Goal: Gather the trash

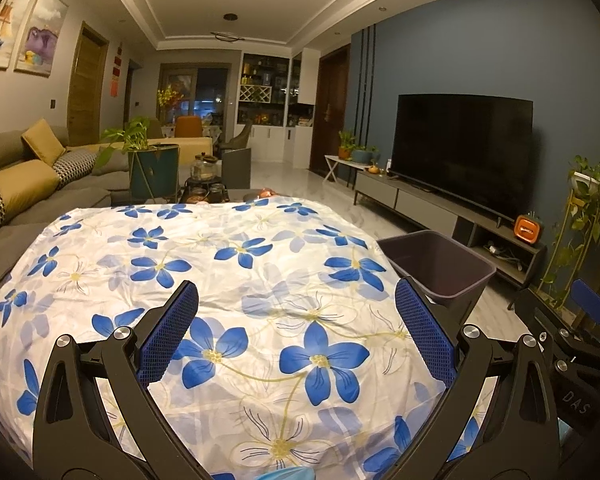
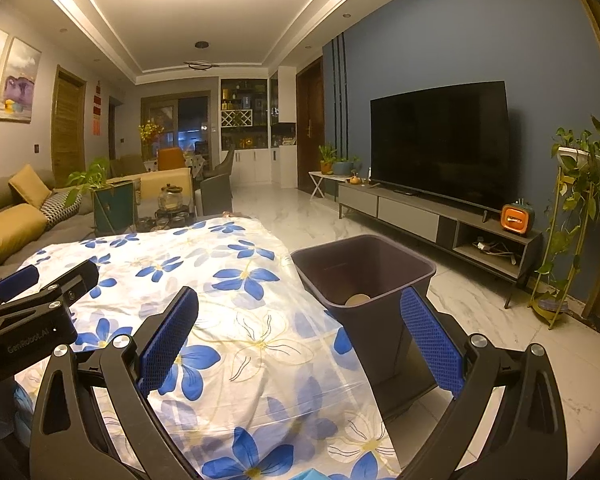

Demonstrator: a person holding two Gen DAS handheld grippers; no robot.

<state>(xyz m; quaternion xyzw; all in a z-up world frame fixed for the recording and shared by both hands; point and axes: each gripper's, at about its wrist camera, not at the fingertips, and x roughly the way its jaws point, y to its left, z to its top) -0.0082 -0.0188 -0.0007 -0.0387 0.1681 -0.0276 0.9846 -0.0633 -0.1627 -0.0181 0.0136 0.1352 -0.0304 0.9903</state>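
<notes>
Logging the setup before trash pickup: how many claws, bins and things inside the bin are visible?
Claws: 2, left claw and right claw, both open and empty
Bins: 1, dark trash bin
Things inside it: 1, pale round item
Total: 4

Place: home living room | left: grey sofa [image 1: 32,184] with yellow cushions [image 1: 44,146], paintings [image 1: 20,36] on the wall | right: large television [image 2: 440,140] on a low console [image 2: 420,212] against a blue wall | far: dining chairs [image 2: 172,159], glass-front cabinet [image 2: 244,112] | near: flower-print cloth [image 1: 228,300] | potted plants [image 2: 576,176], marble floor [image 2: 300,216]
</notes>
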